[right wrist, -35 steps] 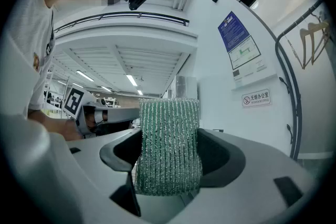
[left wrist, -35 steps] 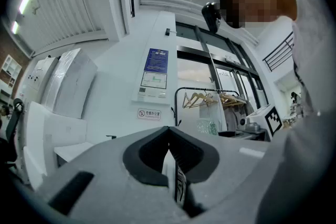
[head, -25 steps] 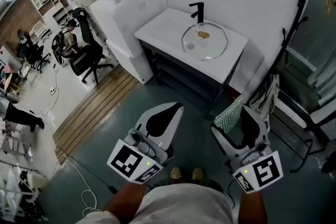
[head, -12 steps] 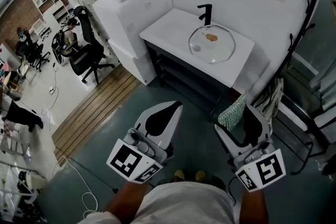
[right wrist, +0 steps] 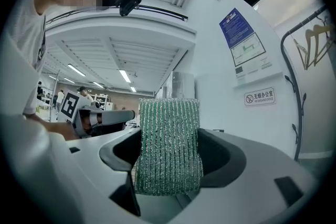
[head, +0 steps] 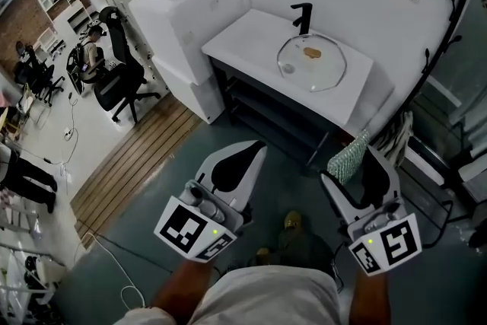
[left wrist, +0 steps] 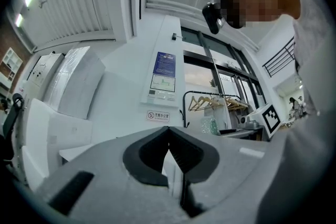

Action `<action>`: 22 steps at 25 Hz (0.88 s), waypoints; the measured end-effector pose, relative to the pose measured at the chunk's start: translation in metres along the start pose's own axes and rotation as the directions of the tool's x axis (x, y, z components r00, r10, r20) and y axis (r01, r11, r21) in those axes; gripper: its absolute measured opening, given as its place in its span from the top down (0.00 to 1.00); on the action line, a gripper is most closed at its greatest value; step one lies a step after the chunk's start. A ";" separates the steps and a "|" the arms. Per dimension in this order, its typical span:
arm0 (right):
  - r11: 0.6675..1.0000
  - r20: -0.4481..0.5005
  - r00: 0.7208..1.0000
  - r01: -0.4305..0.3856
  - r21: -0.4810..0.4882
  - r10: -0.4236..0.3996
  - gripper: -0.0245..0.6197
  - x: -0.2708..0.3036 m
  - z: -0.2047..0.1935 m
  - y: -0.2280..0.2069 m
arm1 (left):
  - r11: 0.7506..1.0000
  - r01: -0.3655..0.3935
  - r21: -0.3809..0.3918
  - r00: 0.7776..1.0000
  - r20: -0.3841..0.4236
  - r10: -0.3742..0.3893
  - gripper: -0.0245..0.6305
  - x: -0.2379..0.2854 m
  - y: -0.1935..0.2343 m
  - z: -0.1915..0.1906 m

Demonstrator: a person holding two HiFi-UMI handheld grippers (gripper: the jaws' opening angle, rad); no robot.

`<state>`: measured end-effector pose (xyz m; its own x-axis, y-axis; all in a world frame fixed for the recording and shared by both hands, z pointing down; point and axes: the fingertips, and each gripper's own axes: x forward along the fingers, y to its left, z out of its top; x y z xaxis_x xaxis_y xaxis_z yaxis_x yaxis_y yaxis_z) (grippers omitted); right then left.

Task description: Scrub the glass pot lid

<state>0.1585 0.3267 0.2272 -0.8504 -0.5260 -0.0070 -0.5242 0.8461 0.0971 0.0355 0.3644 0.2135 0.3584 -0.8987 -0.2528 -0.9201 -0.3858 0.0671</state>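
The glass pot lid (head: 312,62) lies flat on a white counter (head: 243,34) ahead, in front of a black tap (head: 304,17); a brown smear (head: 312,52) marks it. My left gripper (head: 245,157) is held low over the floor, well short of the counter, shut with nothing between its jaws. My right gripper (head: 359,152) is alongside it, shut on a green scrubbing sponge (head: 348,156), which fills the middle of the right gripper view as a ribbed green pad (right wrist: 169,145). In the left gripper view the left gripper (left wrist: 169,140) has its dark pads pressed together.
A white cabinet (head: 190,11) stands left of the counter. Dark shelves (head: 266,114) sit under it. A black rack with clothes (head: 437,87) stands at the right. Office chairs (head: 114,76) and people are at far left, beyond a wooden floor strip (head: 137,164).
The counter and lid have come a little nearer and shifted right in the head view. Both grippers have gone forward together, still shut, the sponge still held.
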 end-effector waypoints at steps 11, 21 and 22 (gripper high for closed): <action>1.000 -0.003 1.000 -0.001 0.005 0.001 0.45 0.057 -0.009 -0.043 | 1.000 -0.017 -0.001 1.000 -0.012 0.017 0.94 0.045 0.053 -0.013; 1.000 -0.015 1.000 -0.008 -0.008 0.008 0.45 0.137 -0.018 -0.142 | 0.999 -0.042 0.017 0.998 -0.043 0.043 0.94 0.146 0.119 -0.035; 1.000 -0.016 1.000 -0.010 -0.008 0.010 0.45 0.146 -0.019 -0.153 | 0.999 -0.045 0.019 0.998 -0.046 0.046 0.94 0.157 0.125 -0.038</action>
<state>0.1155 0.1192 0.2299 -0.8549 -0.5188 0.0099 -0.5150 0.8507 0.1054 -0.0176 0.1668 0.2186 0.3230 -0.9239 -0.2049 -0.9381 -0.3412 0.0599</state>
